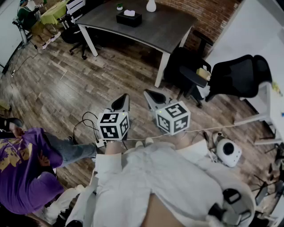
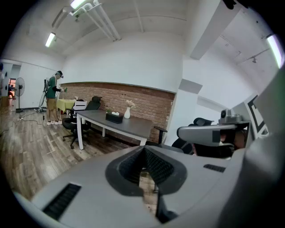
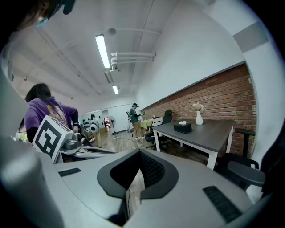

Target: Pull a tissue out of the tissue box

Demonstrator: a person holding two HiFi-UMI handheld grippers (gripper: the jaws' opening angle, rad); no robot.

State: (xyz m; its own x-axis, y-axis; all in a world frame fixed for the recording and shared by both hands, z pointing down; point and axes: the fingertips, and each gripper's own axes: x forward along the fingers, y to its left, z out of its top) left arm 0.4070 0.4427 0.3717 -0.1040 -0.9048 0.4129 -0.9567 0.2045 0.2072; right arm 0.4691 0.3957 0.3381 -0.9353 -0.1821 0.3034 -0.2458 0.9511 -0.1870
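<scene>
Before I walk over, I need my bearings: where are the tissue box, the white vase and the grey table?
tissue box (image 1: 128,20), head view, dark front wall.
white vase (image 1: 151,6), head view, its belly.
grey table (image 1: 166,31), head view, bare tabletop.

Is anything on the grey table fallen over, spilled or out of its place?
Nothing stands out. The tissue box sits flat on the table, with a white tissue rising from its top. The white vase beside it stands upright. No spill shows on the tabletop.
</scene>
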